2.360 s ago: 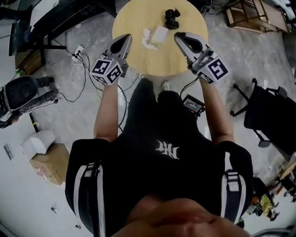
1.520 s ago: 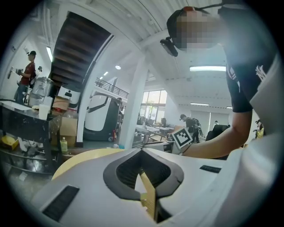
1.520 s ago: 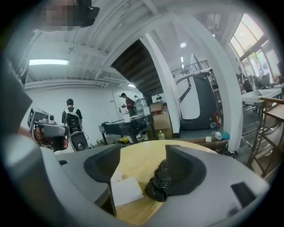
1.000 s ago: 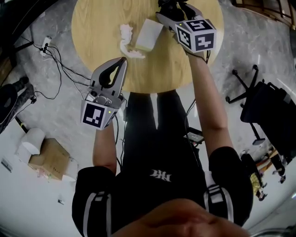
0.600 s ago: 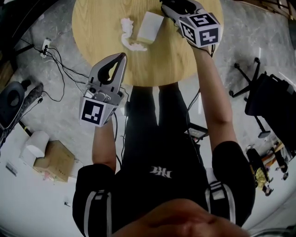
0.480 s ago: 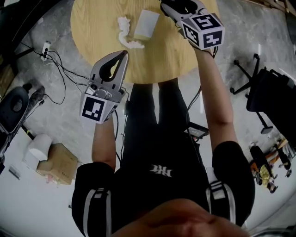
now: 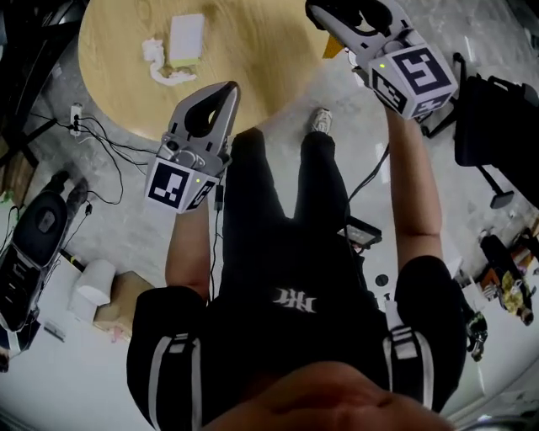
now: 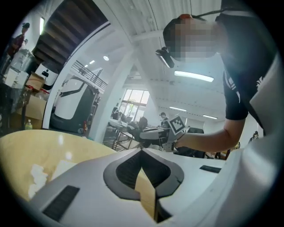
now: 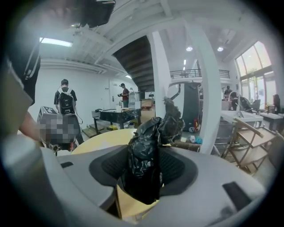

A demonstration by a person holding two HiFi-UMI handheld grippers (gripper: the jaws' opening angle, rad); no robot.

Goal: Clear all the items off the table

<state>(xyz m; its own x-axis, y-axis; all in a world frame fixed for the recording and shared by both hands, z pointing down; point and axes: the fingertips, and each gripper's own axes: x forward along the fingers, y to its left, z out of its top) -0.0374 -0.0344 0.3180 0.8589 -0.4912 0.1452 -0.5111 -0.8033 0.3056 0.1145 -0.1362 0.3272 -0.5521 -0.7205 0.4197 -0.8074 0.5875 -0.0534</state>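
Observation:
My right gripper (image 7: 324,15) is at the top right, past the edge of the round wooden table (image 7: 118,76). It is shut on a crumpled black plastic bag (image 9: 148,146), which sticks up between the jaws in the right gripper view. Those jaws have just been closing, with the bag between them. Still lying on the table are a white box (image 7: 187,36) and a crumpled white tissue (image 7: 158,63). My left gripper (image 7: 227,91) hangs at the table's near edge, shut and holding nothing. The left gripper view shows the tissue (image 8: 37,175) beside the box (image 8: 62,167).
Cables (image 7: 101,126) trail over the grey floor left of the table. A black chair (image 7: 497,109) stands at the right. A cardboard box (image 7: 122,307), a white roll (image 7: 93,282) and a dark machine (image 7: 38,227) sit at the lower left. People stand far off (image 9: 66,103).
My right gripper has closed on the black bag, lifted it off the table and carried it right, past the table edge. My left gripper has shifted along the near edge, still shut.

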